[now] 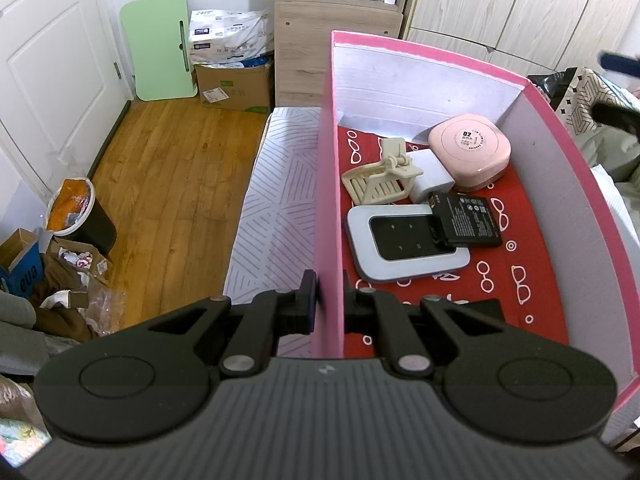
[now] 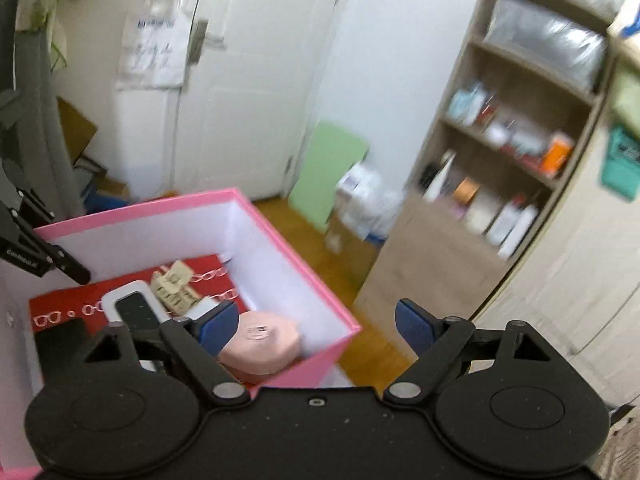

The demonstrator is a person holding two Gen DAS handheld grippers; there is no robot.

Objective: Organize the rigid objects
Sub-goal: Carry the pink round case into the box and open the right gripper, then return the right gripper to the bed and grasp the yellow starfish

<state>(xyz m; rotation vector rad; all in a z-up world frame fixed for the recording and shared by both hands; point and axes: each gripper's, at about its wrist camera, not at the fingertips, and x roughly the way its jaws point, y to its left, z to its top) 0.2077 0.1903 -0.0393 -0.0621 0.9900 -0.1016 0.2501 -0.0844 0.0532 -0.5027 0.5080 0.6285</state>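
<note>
A pink box (image 1: 329, 184) with white inner walls and a red patterned floor holds several rigid objects: a pink rounded case (image 1: 469, 151), a beige clip stand (image 1: 382, 178), a white charger block (image 1: 431, 176), a black battery (image 1: 466, 220) and a white device with a black screen (image 1: 404, 242). My left gripper (image 1: 330, 300) is shut on the box's left wall, one finger outside, one inside. My right gripper (image 2: 316, 324) is open and empty above the box's corner (image 2: 304, 292); the pink case (image 2: 264, 342) lies just below its left finger.
The box stands on a bed with a striped sheet (image 1: 276, 200). Wooden floor (image 1: 176, 184), a bin (image 1: 80, 216) and cardboard clutter lie left. A green board (image 1: 160, 46), a carton (image 1: 236, 84) and a shelf unit (image 2: 512, 168) stand by the wall. The right view is blurred.
</note>
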